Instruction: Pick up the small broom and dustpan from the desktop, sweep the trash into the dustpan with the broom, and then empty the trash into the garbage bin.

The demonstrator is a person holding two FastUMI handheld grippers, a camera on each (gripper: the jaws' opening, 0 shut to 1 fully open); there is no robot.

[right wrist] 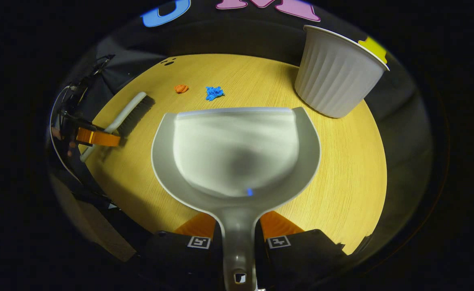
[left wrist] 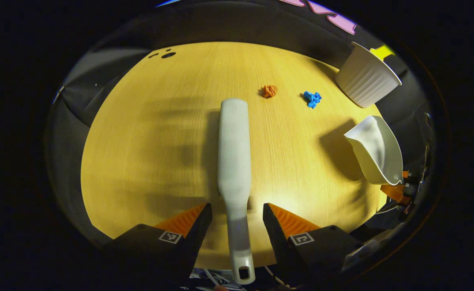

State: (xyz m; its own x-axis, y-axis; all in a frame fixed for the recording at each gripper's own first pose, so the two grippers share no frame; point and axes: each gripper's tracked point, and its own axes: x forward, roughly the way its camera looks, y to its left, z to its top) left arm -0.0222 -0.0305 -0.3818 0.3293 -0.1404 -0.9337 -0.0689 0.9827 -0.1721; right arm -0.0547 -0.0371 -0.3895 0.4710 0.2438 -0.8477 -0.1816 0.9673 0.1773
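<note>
One white plastic hand broom (left wrist: 234, 161) lies between the left claw's fingers; one white plastic dustpan (right wrist: 237, 149) extends ahead of the right claw. Two crumpled paper scraps lie beyond the dustpan's lip: one orange (right wrist: 181, 88), one blue (right wrist: 213, 92). One white ribbed plastic bin (right wrist: 336, 79) stands ahead-right.

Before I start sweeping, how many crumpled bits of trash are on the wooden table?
2. A crumpled orange paper scrap lies past the white broom's tip, and a crumpled blue paper scrap sits beside it, nearer the white ribbed bin. The white dustpan could hide more.
</note>
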